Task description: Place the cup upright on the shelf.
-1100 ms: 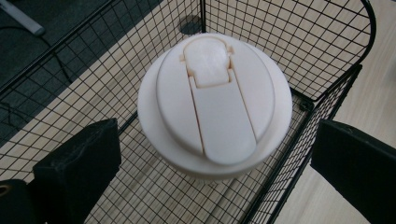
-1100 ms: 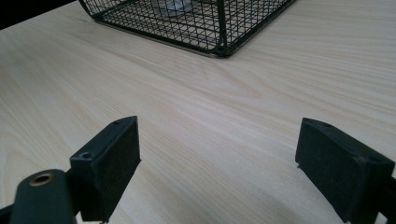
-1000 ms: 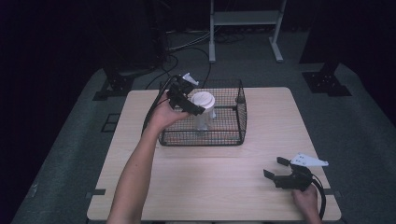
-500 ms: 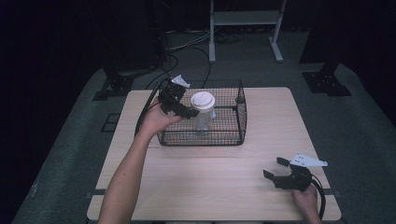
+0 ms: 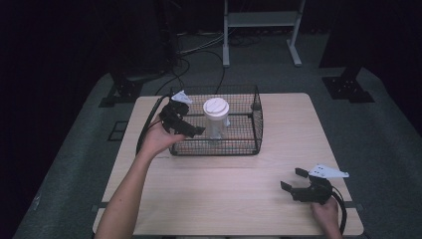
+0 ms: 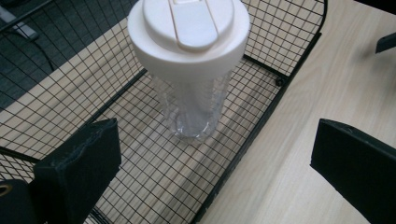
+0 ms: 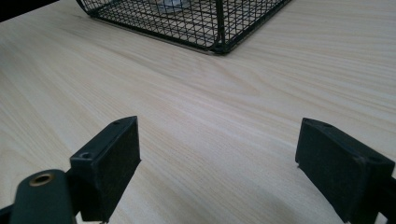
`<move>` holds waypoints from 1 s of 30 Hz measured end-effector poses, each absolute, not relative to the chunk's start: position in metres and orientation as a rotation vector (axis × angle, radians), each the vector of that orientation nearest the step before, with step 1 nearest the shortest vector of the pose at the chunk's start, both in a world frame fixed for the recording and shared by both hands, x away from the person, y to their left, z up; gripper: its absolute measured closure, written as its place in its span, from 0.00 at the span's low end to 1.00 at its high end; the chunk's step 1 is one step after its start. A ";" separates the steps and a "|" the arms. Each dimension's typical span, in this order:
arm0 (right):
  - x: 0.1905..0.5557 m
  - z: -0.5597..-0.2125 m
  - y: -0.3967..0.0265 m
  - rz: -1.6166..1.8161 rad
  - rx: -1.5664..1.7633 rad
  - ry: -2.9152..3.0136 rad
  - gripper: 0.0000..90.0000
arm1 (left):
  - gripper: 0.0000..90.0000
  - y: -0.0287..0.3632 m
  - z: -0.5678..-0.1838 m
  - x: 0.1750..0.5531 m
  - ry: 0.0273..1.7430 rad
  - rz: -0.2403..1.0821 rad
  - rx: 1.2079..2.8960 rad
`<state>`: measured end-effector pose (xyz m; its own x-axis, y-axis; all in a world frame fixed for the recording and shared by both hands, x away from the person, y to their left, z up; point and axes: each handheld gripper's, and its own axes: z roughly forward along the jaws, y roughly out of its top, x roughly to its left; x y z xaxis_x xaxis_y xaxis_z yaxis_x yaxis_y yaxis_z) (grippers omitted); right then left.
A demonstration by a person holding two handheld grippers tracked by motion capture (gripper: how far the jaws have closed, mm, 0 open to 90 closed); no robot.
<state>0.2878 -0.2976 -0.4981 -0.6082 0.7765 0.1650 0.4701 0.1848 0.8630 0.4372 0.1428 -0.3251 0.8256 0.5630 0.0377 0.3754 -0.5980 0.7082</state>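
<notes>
Bottle point(image 6: 196, 70), clear, white-lidded: upright in wire basket point(image 5: 256, 119), just ahead of left gripper point(image 5: 191, 130), jaws spread, empty. Right gripper point(image 5: 293, 180): spread, empty, well apart.

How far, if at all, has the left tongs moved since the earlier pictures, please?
Yes. The left tongs has drawn back from the bottle, toward the wire basket's left wall, jaws open.

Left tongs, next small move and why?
Probably draw the left tongs back clear of the black wire basket: their jaws are open and the clear plastic bottle with the white lid stands upright inside, apart from them, seemingly placed.
</notes>
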 end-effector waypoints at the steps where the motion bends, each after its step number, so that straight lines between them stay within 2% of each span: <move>1: 0.288 -0.498 -0.298 1.391 1.183 2.155 0.14 | 0.01 0.143 -0.326 0.436 0.680 0.333 2.278; 30: 0.288 -0.499 -0.297 1.364 1.196 2.146 0.14 | 0.01 0.151 -0.347 0.399 0.598 0.314 2.269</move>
<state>0.2882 -0.2967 -0.4988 -0.5929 0.7905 0.1533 0.4746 0.1892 0.8596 0.3991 0.1512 -0.3466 0.8604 0.5080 0.0415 0.3223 -0.6053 0.7278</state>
